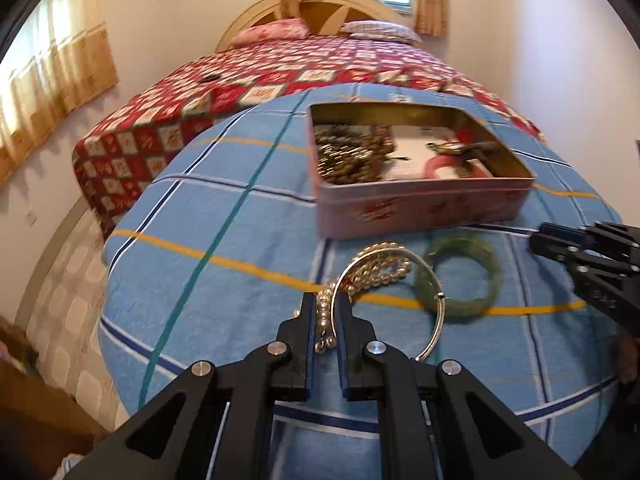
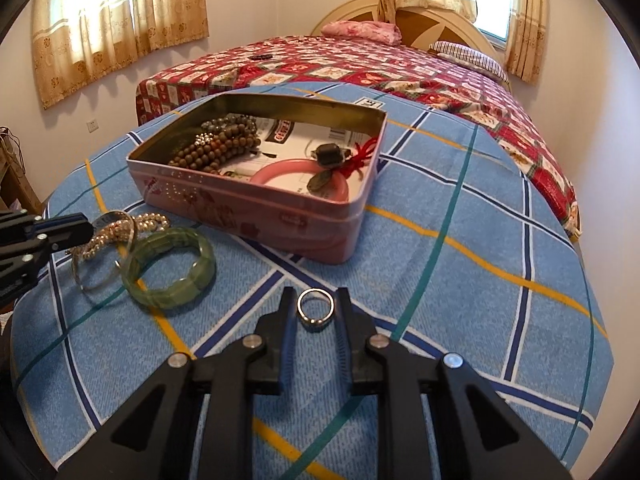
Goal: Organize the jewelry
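2 grippers are picking up: the left gripper (image 1: 325, 305) pinches the pearl strand (image 1: 374, 268), the right gripper (image 2: 315, 300) brackets, fingers narrowly apart, the silver ring (image 2: 315, 311) (not visibly pinched), and both loads likely go next into the pink tin (image 2: 256, 210).

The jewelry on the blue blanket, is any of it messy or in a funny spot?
Yes. The pearl bracelet and silver bangle lie tangled beside the green bracelet, outside the pink tin. A silver ring sits alone between the right gripper fingers.

Both wrist views look low, close across the blue cloth (image 1: 224, 216), sharing the tin (image 2: 256, 216)
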The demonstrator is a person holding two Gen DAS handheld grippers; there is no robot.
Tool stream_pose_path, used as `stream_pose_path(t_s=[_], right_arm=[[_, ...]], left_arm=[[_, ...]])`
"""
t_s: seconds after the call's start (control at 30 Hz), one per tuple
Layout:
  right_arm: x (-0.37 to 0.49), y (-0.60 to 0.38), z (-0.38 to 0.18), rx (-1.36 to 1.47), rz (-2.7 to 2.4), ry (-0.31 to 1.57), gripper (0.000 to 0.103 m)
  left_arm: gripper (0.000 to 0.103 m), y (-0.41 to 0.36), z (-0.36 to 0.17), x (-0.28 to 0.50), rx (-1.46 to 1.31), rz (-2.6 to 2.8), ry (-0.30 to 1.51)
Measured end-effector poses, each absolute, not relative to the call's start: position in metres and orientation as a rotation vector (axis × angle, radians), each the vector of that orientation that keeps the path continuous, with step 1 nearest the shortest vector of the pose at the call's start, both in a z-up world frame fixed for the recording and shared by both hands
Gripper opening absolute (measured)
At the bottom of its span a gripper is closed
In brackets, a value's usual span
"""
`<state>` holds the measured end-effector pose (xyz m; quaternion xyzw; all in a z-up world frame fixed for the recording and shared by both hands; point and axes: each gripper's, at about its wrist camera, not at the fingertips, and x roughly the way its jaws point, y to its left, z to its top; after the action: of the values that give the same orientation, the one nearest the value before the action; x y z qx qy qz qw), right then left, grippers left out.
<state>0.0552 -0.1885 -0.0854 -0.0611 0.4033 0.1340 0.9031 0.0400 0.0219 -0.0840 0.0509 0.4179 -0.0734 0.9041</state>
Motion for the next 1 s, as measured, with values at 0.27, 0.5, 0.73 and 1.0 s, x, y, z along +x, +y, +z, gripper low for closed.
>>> stream_pose_path(t_s=[0.27,0.5,0.73,1.0], right_arm=[[0.055,-0.188,-0.087,-0.135,0.278,0.841,0.021],[0.055,-0.188,-0.087,-0.129,0.276,0.839,0.021],[0.054,-0.190,-0.087,-0.123,0.274,0.832,0.021],[0.052,-0.191,-0.084,-0.114,0.275,0.815,0.021]], left_arm=[[0.009,0.020,-0.083,0.041,0.086,-0.178,0.859],[0.006,0.017,-0.079,0.037,0.089,-0.191,0.845],[0.006,0.016,-0.070,0.032,0.075,-0.216,0.831],[0.006,0.020,-0.052,0.028,0.055,-0.237,0.795]])
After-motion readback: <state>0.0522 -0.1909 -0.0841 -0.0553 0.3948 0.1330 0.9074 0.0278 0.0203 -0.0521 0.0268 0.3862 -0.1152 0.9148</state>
